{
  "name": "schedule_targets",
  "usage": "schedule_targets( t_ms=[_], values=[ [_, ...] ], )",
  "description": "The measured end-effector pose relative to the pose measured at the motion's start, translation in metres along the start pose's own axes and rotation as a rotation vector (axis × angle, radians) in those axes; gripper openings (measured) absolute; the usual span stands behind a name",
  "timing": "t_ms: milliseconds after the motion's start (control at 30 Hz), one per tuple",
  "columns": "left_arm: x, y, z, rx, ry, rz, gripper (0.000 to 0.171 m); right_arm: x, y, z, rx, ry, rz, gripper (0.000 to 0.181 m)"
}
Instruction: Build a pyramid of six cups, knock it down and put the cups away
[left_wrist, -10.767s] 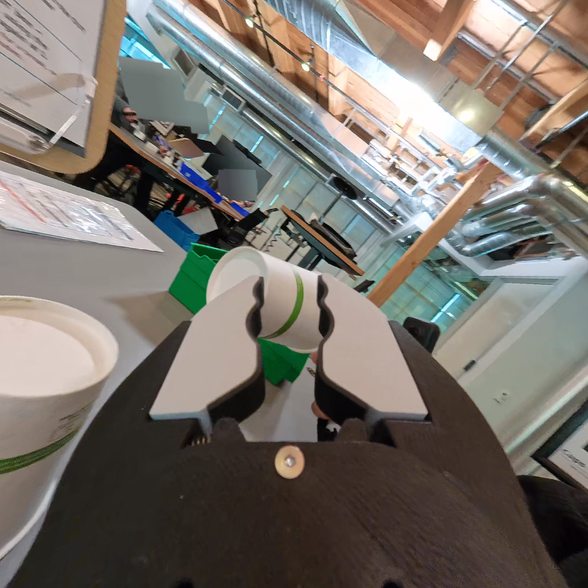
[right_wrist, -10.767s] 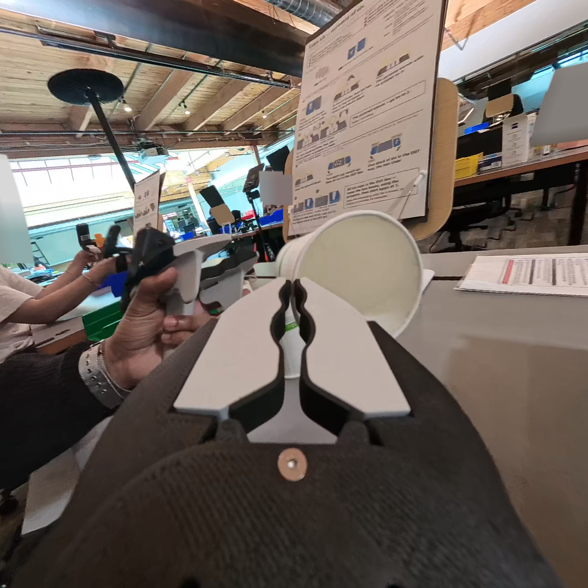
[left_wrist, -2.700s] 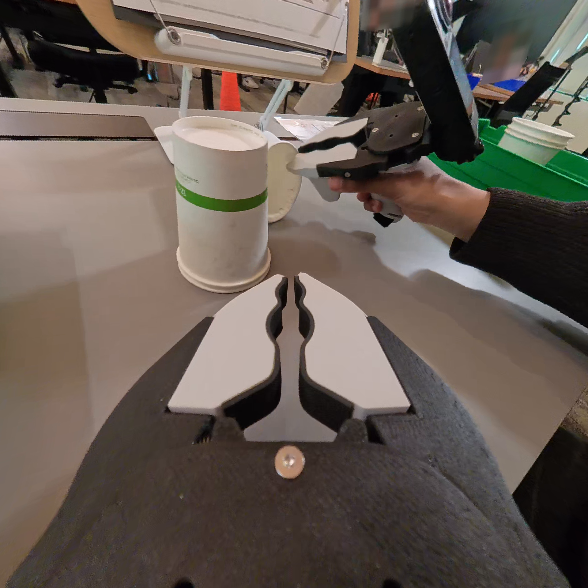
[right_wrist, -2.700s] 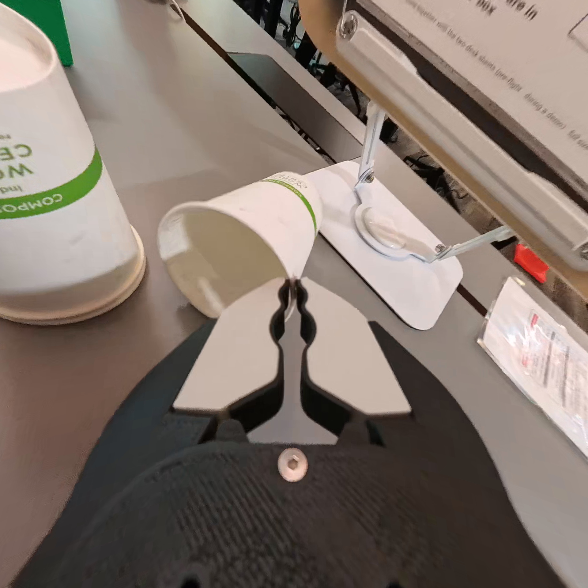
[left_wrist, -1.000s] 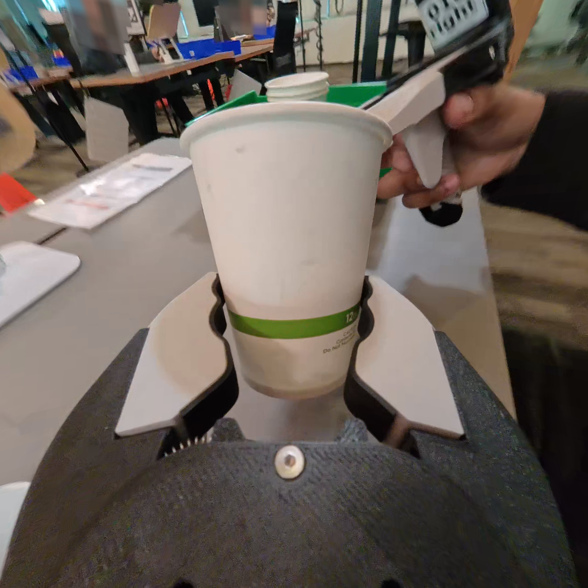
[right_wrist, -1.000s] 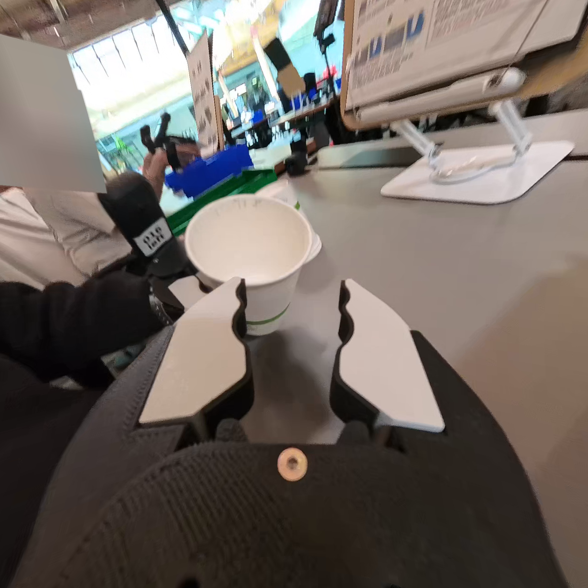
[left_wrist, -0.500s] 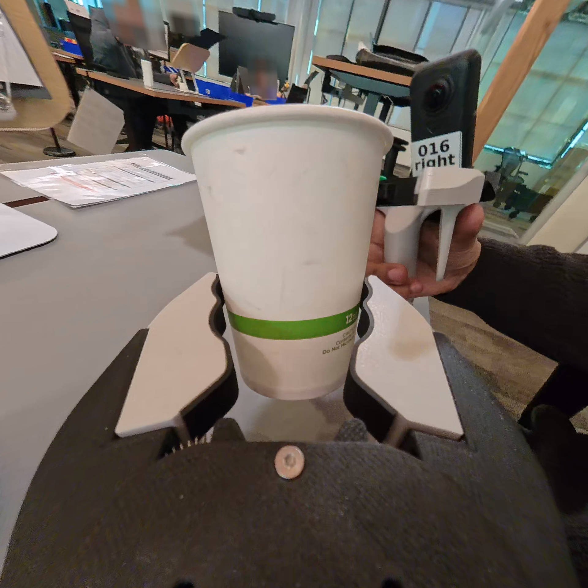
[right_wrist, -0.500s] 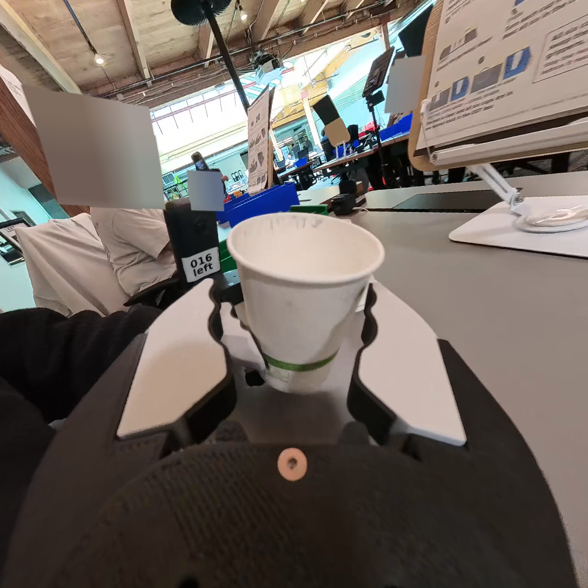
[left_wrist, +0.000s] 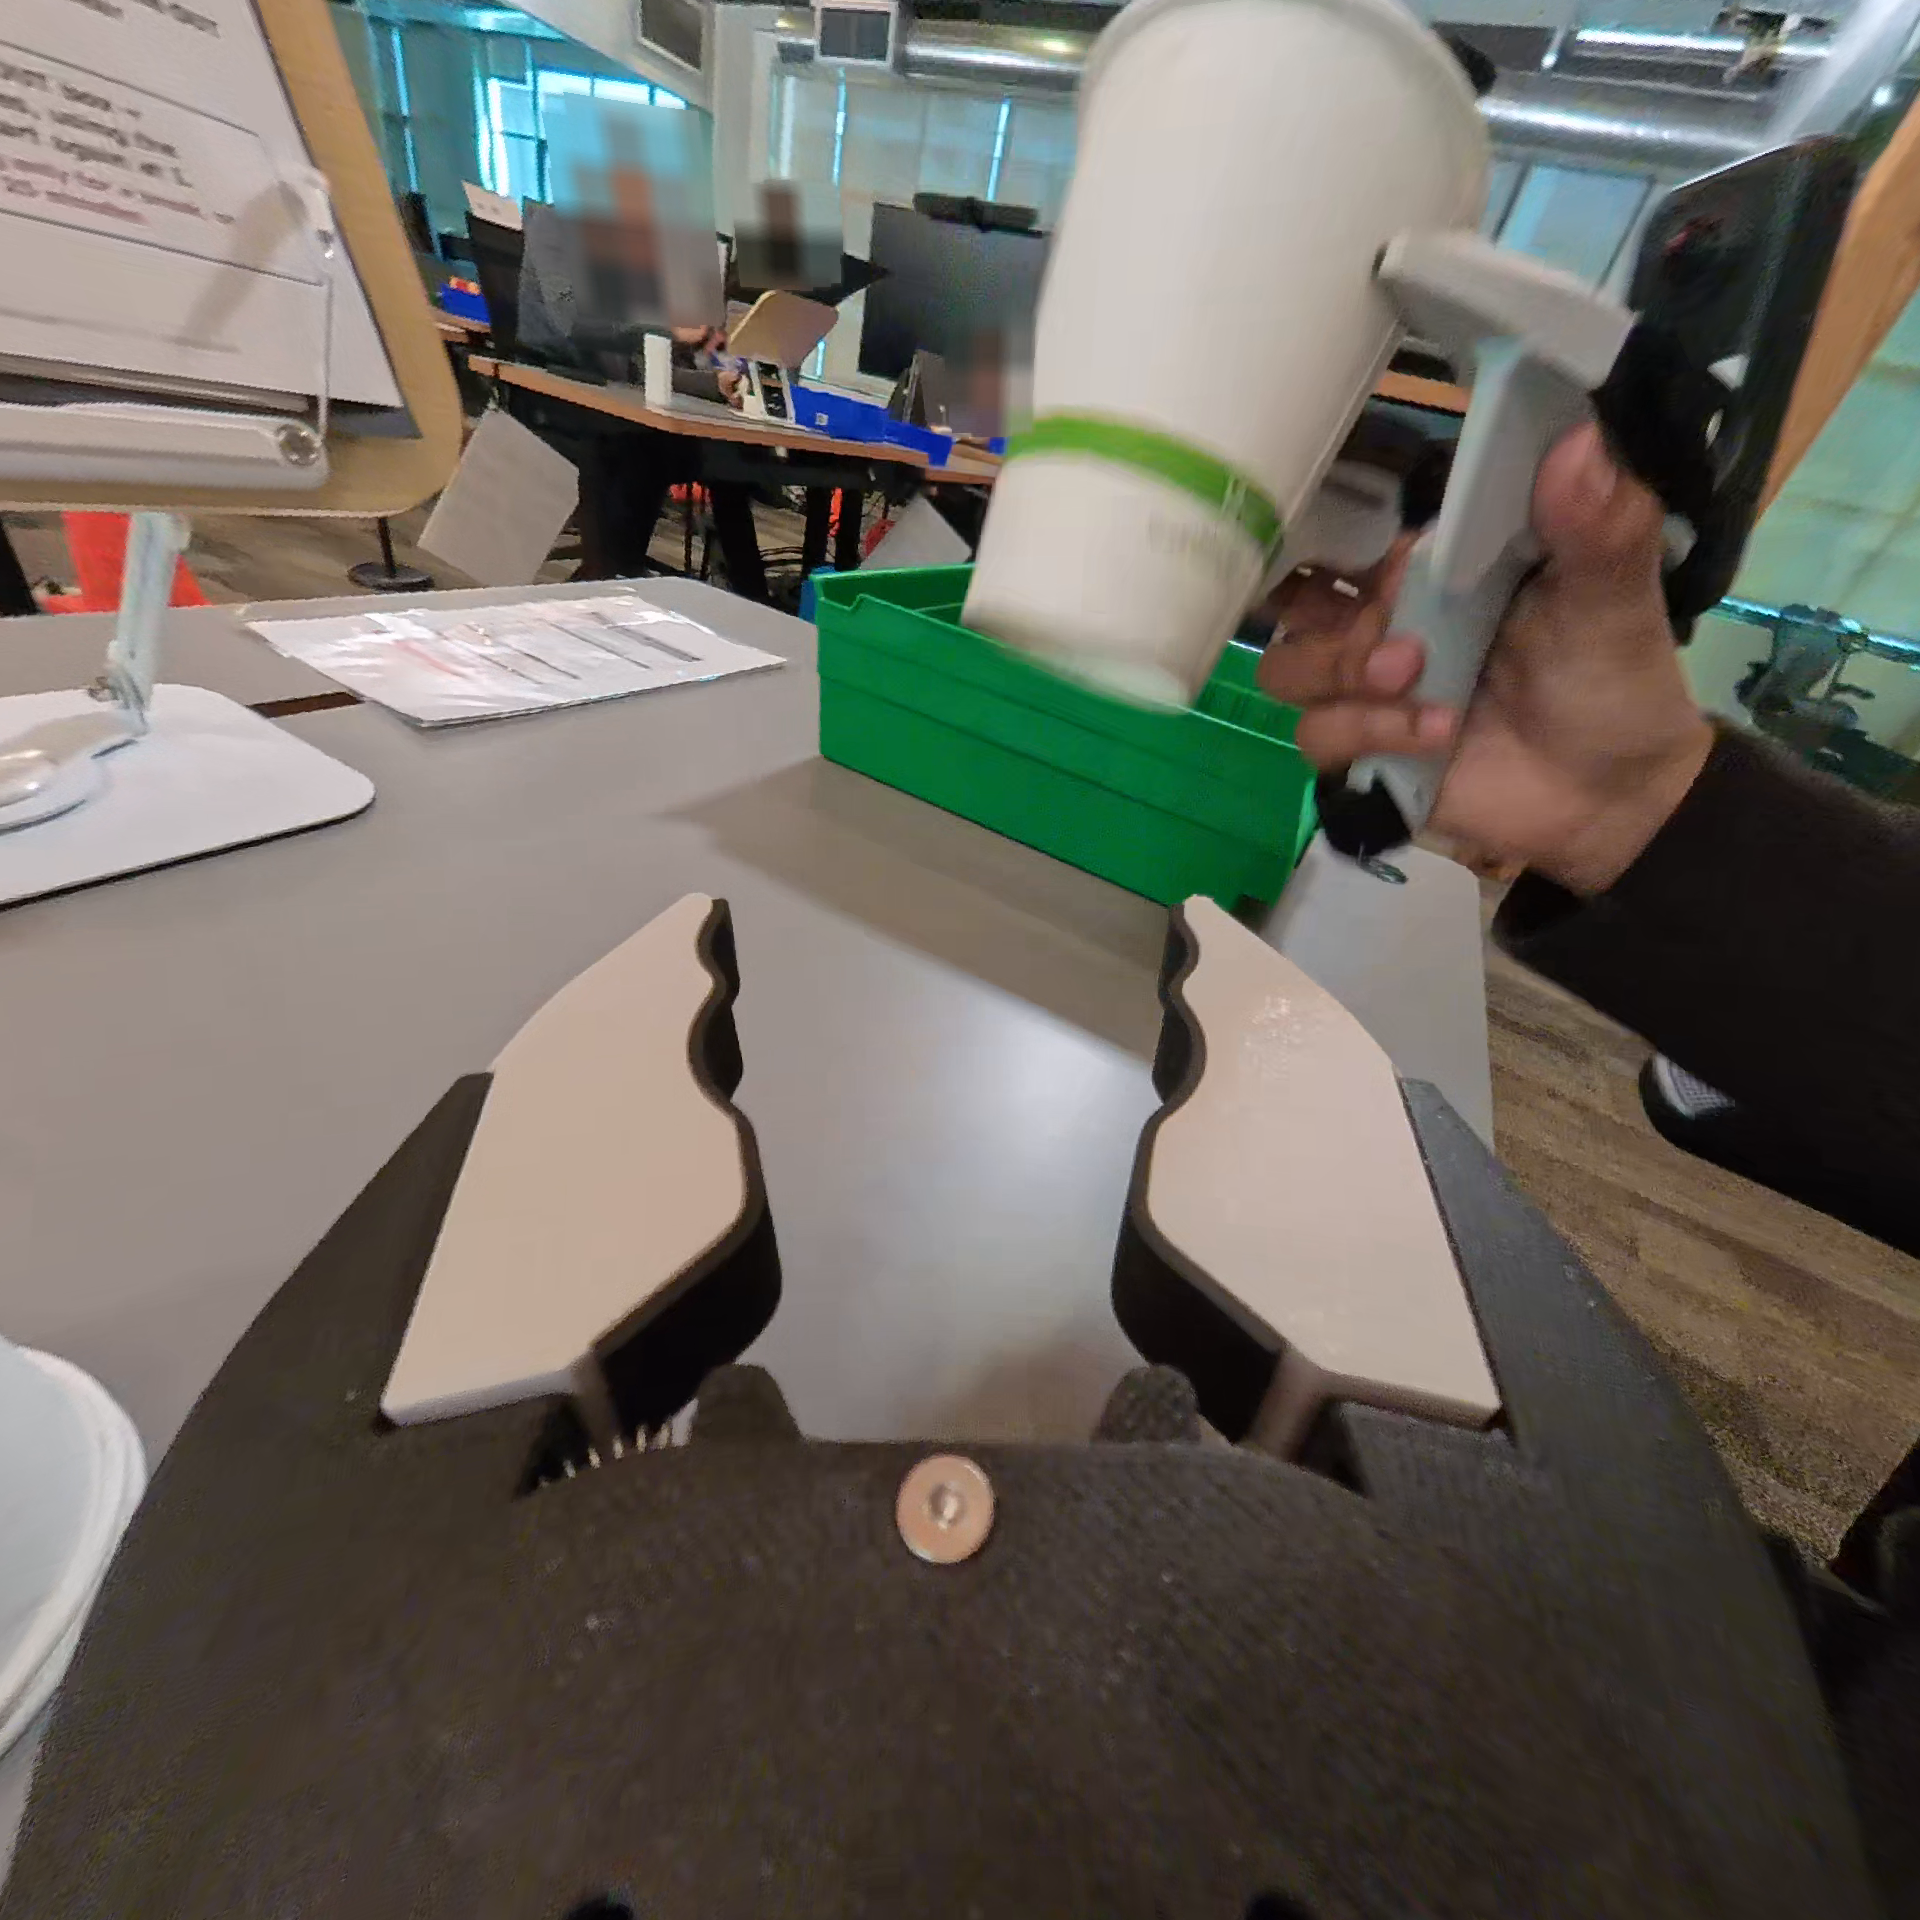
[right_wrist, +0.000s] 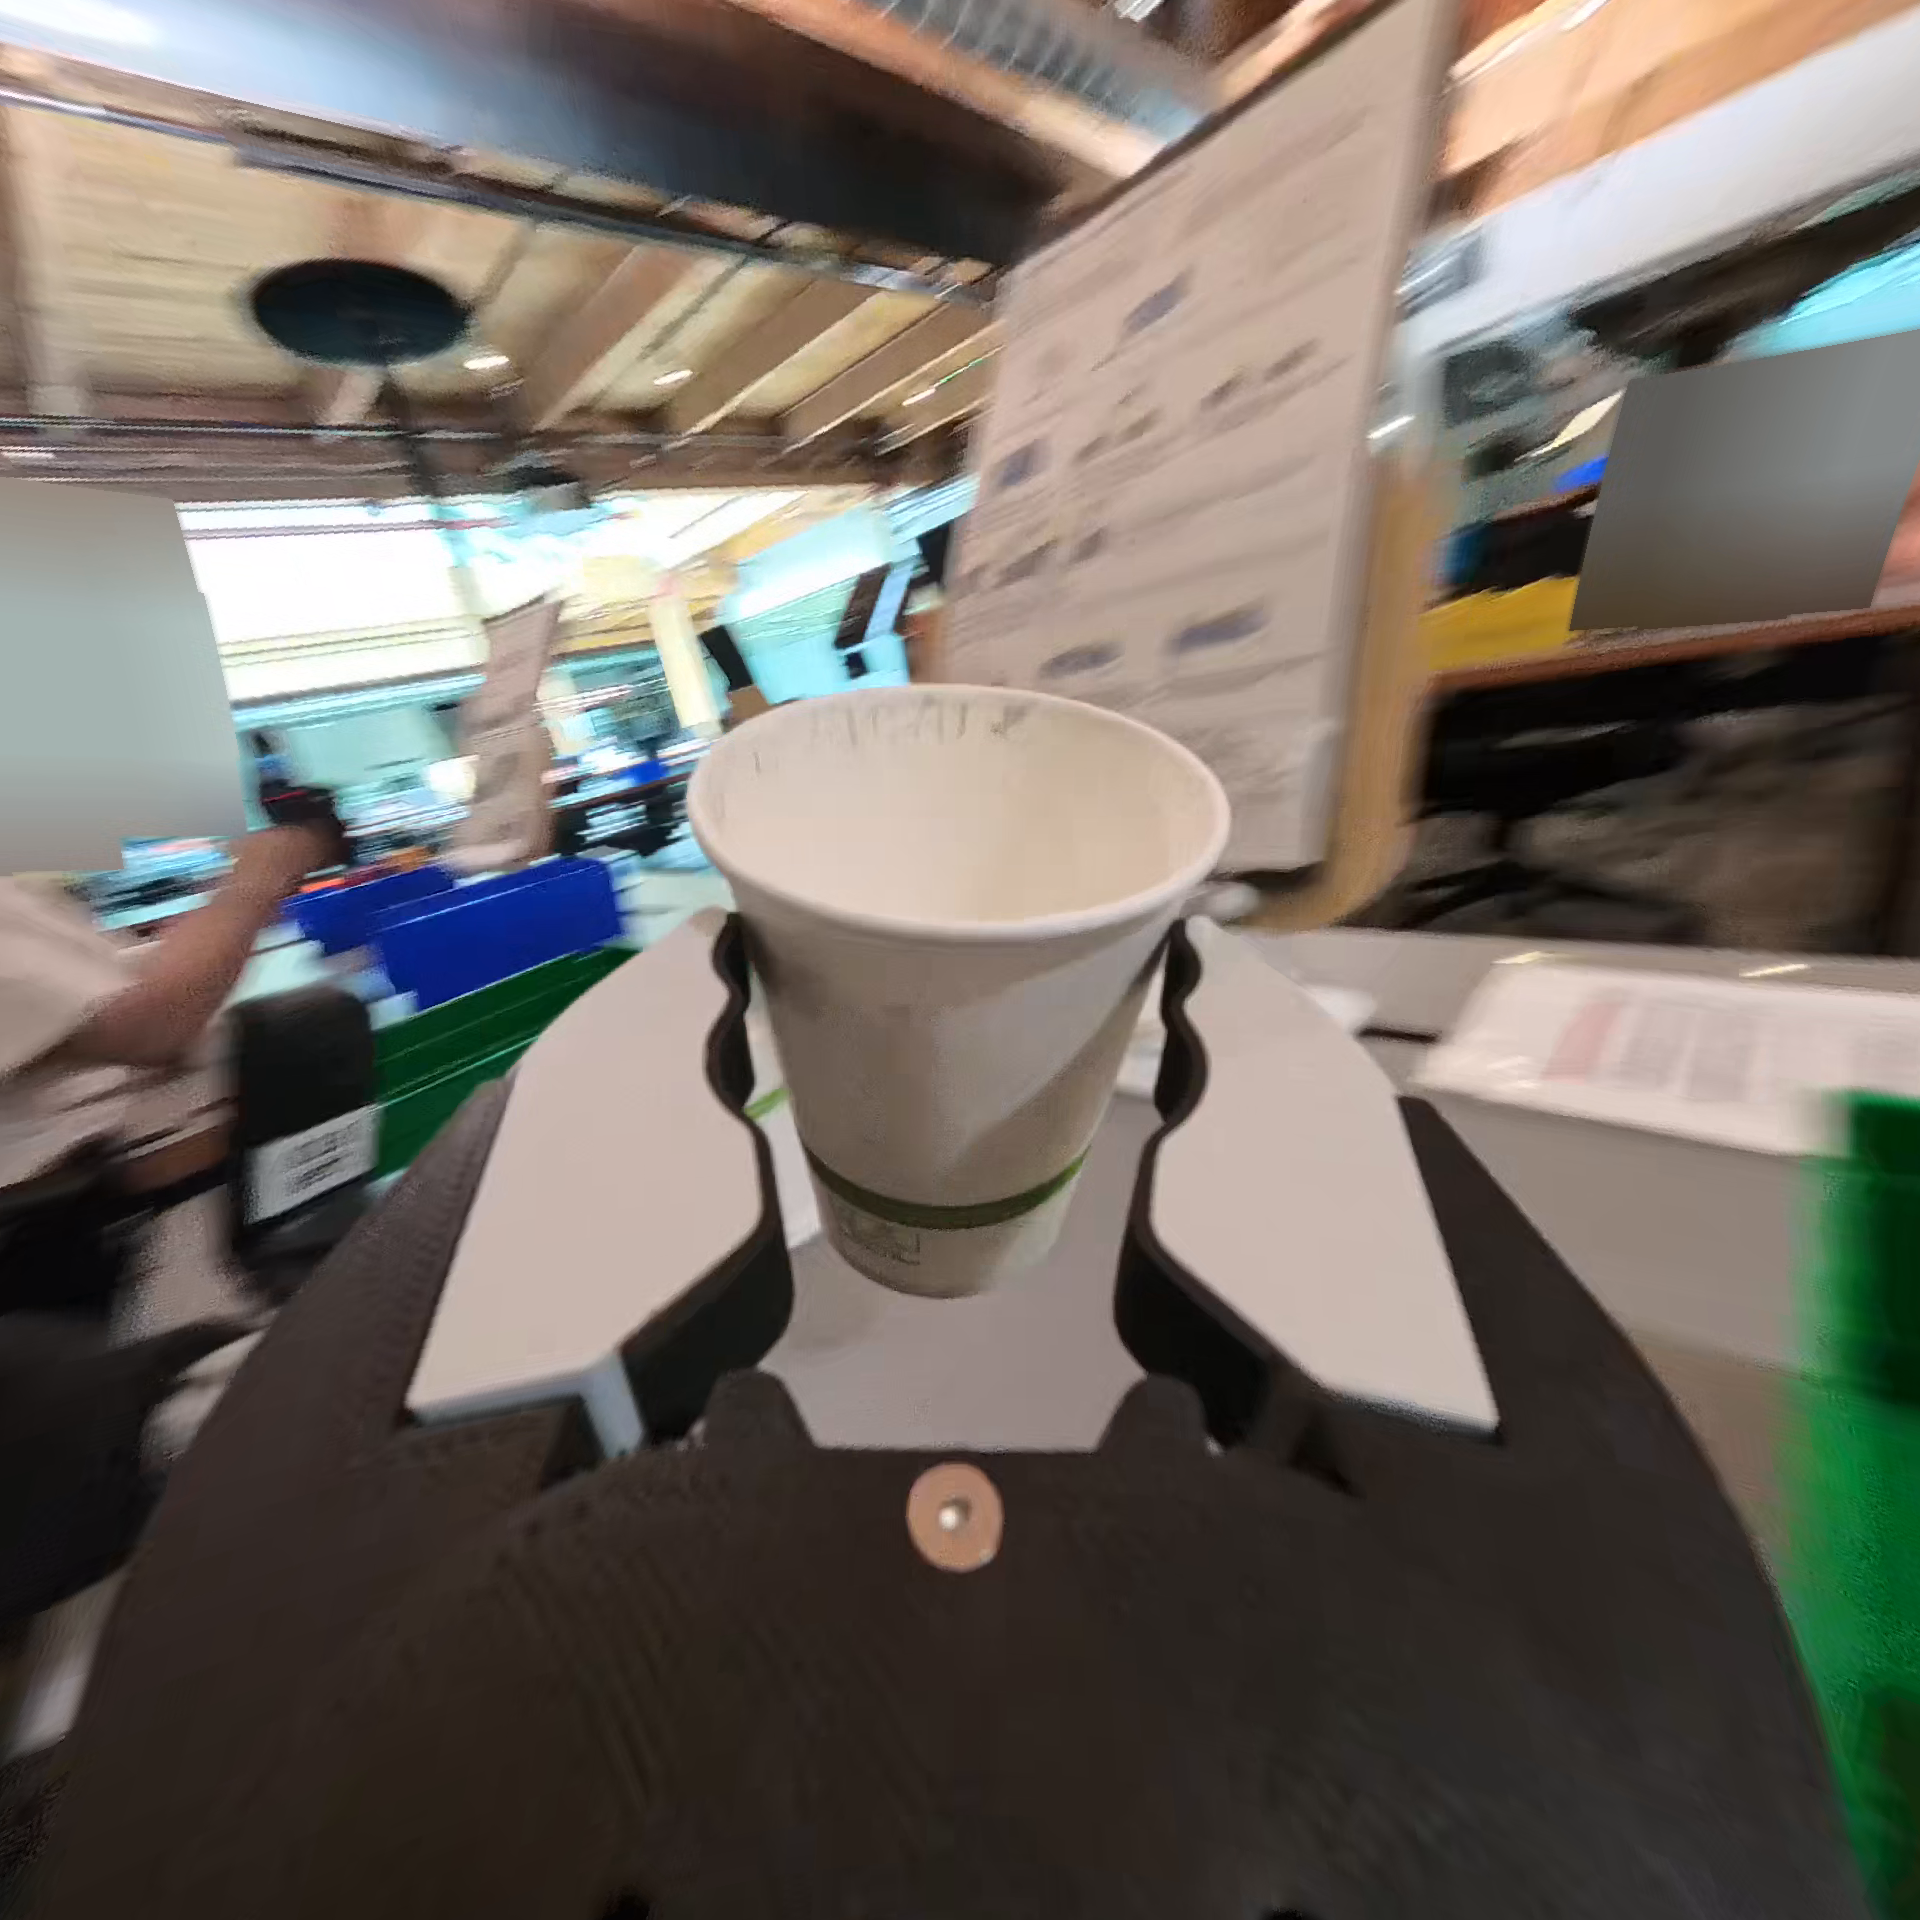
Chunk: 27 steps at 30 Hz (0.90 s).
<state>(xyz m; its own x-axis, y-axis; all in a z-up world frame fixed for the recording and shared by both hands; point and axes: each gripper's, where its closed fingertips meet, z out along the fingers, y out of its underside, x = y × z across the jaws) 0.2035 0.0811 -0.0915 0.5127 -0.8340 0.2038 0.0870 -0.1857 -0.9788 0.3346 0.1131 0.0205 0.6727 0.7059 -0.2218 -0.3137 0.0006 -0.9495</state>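
A white paper cup (left_wrist: 1195, 364) with a green band is tilted in the air above the green bin (left_wrist: 1039, 769). The right gripper, held by a hand (left_wrist: 1538, 748), pinches it near the rim with one finger (left_wrist: 1496, 312) showing. In the right wrist view my right gripper (right_wrist: 954, 935) is shut on the cup (right_wrist: 956, 1018), its mouth open and empty. My left gripper (left_wrist: 945, 920) is open and empty, low over the grey table (left_wrist: 883, 1039), with the cup up and to its right.
A second white cup (left_wrist: 52, 1507) stands at the lower left edge. A document stand (left_wrist: 187, 208) with a white base (left_wrist: 156, 790) and a laminated sheet (left_wrist: 520, 655) lie on the far table. The table's right edge drops to a wooden floor (left_wrist: 1662, 1195).
The cup passed from my left gripper to the right one. The left jaws opened and drew back; the right jaws shut on the cup and lifted it over the green bin.
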Motion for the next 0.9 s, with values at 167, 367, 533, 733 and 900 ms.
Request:
schedule_targets(
  t_ms=[167, 367, 533, 733, 900],
  values=[
    [-0.005, 0.007, -0.001, -0.016, -0.005, -0.019, 0.078, 0.113, -0.083, -0.080, 0.184, 0.466, -0.270, 0.078],
    [0.001, 0.018, -0.004, -0.047, -0.001, 0.017, 0.079, 0.176, -0.086, -0.128, 0.179, 0.713, -0.424, 0.078],
    [-0.003, 0.018, -0.018, -0.047, -0.046, 0.046, 0.078, 0.192, -0.078, -0.114, 0.136, 0.715, -0.437, 0.078],
    [-0.014, 0.014, -0.033, -0.031, -0.098, 0.032, 0.075, 0.214, -0.057, -0.106, 0.061, 0.760, -0.377, 0.079],
    [-0.017, 0.010, -0.037, -0.016, -0.113, 0.017, 0.072, 0.220, -0.042, -0.102, -0.038, 0.773, -0.366, 0.085]
  ],
)
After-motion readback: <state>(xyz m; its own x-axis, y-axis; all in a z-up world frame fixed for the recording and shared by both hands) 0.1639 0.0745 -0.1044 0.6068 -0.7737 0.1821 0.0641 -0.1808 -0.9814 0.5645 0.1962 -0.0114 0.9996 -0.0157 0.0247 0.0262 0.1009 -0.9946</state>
